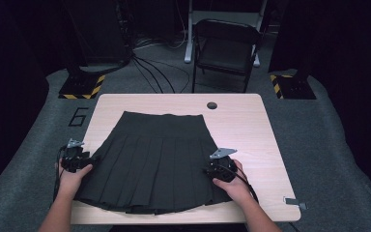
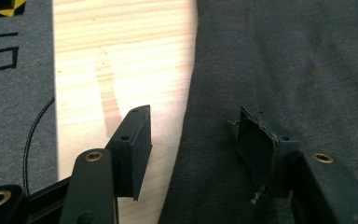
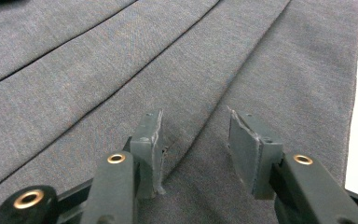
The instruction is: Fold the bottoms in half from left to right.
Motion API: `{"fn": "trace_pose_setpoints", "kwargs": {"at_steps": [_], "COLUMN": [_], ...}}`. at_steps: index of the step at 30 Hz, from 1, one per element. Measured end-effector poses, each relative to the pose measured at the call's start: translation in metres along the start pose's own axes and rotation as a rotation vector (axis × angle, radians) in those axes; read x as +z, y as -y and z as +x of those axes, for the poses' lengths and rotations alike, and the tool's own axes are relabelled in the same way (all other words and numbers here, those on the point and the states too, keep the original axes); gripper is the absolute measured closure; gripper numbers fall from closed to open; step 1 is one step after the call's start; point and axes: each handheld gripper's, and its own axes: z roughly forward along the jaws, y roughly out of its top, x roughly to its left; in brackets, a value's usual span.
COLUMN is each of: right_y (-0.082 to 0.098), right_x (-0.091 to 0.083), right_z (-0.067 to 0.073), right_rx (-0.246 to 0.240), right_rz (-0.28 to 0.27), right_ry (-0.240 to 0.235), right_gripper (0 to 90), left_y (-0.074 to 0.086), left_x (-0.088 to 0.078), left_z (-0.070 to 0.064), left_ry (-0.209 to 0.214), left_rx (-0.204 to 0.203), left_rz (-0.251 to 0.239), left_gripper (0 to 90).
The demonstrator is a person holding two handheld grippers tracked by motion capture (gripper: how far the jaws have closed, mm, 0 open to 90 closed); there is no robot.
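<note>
Both forearms of the person come in at the near edge of the light wooden table [image 1: 251, 125], each hand carrying a black two-jaw tool. Between the two tools lies the dark grey pleated fabric skirt [image 1: 157, 159], spread flat with its waistband on the far side and its hem at the near edge.

At the skirt's left side edge sits the left tool [image 1: 92, 159], and the left gripper view shows its jaws spread [image 2: 193, 140]. One jaw stands over bare wood, the other over the cloth, so the skirt's edge runs up between them. Neither pad presses on anything. Beyond this tool's outer jaw a thin black cable [image 2: 35, 135] curves over grey carpet [image 2: 18, 116].

Over the skirt's right part hangs the right tool [image 1: 207, 170]. In the right gripper view its jaws are parted [image 3: 195, 140], with a pleat fold running up through the gap. Whether the pads touch the cloth I cannot tell, but they pinch nothing.

Far beyond both tools stands a black folding chair [image 1: 227, 48].
</note>
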Motion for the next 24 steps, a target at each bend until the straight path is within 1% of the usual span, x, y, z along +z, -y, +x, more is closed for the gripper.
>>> {"fn": "trace_pose_setpoints", "kwargs": {"at_steps": [1, 3, 4, 5, 6, 8, 10, 11, 12, 13, 14, 15, 19, 21, 22, 23, 24], "right_y": [0.0001, 0.0, 0.0, 0.0001, 0.0001, 0.0005, 0.0005, 0.0004, 0.0004, 0.0005, 0.0004, 0.0004, 0.0007, 0.0007, 0.0007, 0.0007, 0.0008], "right_x": [0.0002, 0.0004, 0.0005, 0.0006, 0.0006, 0.0009, 0.0007, 0.0006, 0.0007, 0.0007, 0.0009, 0.0012, 0.0013, 0.0019, 0.0019, 0.0022, 0.0023], "right_z": [-0.0001, 0.0005, 0.0006, 0.0004, 0.0004, 0.0004, 0.0002, 0.0001, 0.0002, 0.0001, -0.0004, 0.0005, 0.0, 0.0002, 0.0002, 0.0002, 0.0002], "right_rx": [0.0, 0.005, 0.006, 0.005, 0.005, 0.005, 0.004, 0.003, 0.005, 0.004, -0.001, 0.014, 0.009, 0.01, 0.01, 0.008, 0.009], "right_rz": [0.0, 0.001, 0.0, 0.001, 0.002, -0.001, 0.003, 0.006, 0.005, 0.005, 0.005, 0.004, 0.007, 0.004, 0.004, 0.005, 0.005], "right_ry": [-0.002, -0.003, -0.003, -0.003, -0.003, 0.0, -0.001, -0.003, -0.002, -0.002, -0.002, 0.0, -0.003, 0.002, 0.002, -0.002, -0.002], "right_gripper": [55.0, 55.0, 55.0, 54.9, 54.8, 54.7, 54.6, 54.6, 54.5, 54.4, 54.3, 54.2, 54.0, 54.0, 54.0, 54.0, 53.9], "left_y": [0.0, 0.0004, 0.0006, 0.0011, 0.0012, 0.0014, 0.0014, 0.0015, 0.0015, 0.0016, 0.0016, 0.0018, 0.0019, 0.0018, 0.0018, 0.0018, 0.0021], "left_x": [0.0004, 0.0019, 0.0018, 0.0028, 0.0032, 0.004, 0.0042, 0.0048, 0.0048, 0.0047, 0.0047, 0.0047, 0.005, 0.0047, 0.0047, 0.0043, 0.0048], "left_z": [-0.0005, -0.0001, 0.0011, -0.0002, -0.0005, -0.0013, -0.0025, -0.0041, -0.0041, -0.0043, -0.0043, -0.0044, -0.0055, -0.0068, -0.0068, -0.0081, -0.0088], "left_ry": [0.003, 0.003, 0.004, 0.005, 0.008, 0.004, 0.004, 0.001, 0.001, -0.001, -0.001, 0.0, -0.005, 0.0, 0.0, 0.003, 0.007], "left_rx": [0.001, 0.003, 0.017, -0.001, -0.003, 0.015, 0.014, 0.03, 0.03, 0.041, 0.041, 0.04, 0.038, 0.039, 0.039, 0.044, 0.045], "left_rz": [0.011, 0.003, 0.017, 0.007, 0.001, -0.002, -0.001, -0.003, -0.003, 0.001, 0.001, -0.001, -0.005, -0.004, -0.004, -0.004, -0.012], "left_gripper": [44.4, 44.3, 44.2, 44.0, 43.6, 42.8, 42.6, 42.6, 42.6, 42.6, 42.6, 42.6, 42.8, 45.1, 47.8, 47.8, 51.4]}}
